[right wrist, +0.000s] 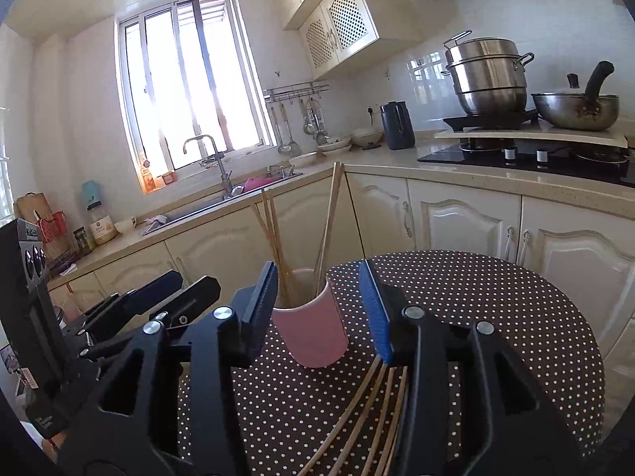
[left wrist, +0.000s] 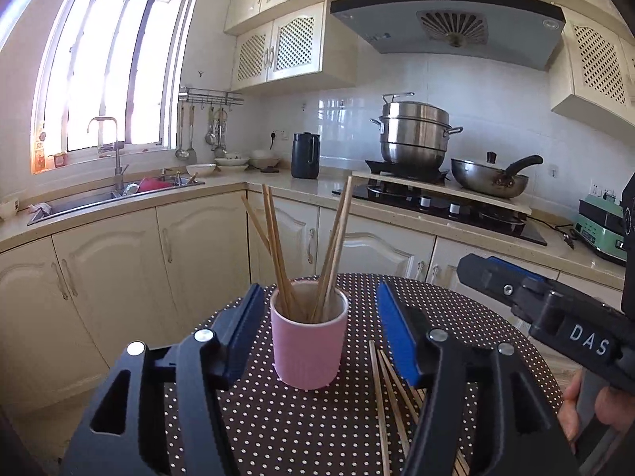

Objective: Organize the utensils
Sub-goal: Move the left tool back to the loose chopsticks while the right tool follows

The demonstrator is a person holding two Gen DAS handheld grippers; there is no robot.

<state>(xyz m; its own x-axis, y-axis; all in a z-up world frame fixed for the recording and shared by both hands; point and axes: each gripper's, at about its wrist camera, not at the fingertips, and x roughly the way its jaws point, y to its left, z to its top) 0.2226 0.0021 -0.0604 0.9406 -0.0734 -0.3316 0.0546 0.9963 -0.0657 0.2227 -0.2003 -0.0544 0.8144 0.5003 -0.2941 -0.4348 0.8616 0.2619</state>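
— Both tongs, how do they stand?

— Left tongs (left wrist: 317,331) are parted, their ribbed blue pads to either side of the pink cup (left wrist: 307,341) with a gap on each side, so they grip nothing. Right tongs (right wrist: 323,309) are parted too, flanking the same cup and clear of it, nothing between the pads.

— What is the cup like?

— A plain cylinder, matte pink outside and pale cream inside, upright on the round bench (left wrist: 476,325), which wears a dark brown cloth with small white dots.

— And inside it?

— Several thin wooden chopsticks in the cup (left wrist: 278,246), leaning apart in two bunches, one to the left and one to the right.

— Where are the other utensils?

— More loose chopsticks (right wrist: 369,408) lie flat on the cloth just beside the cup, below the right pad in both views, fanned out roughly side by side. They are straight, slender and light tan. How many there are I cannot tell, since the black frames of the tongs cover part of them.
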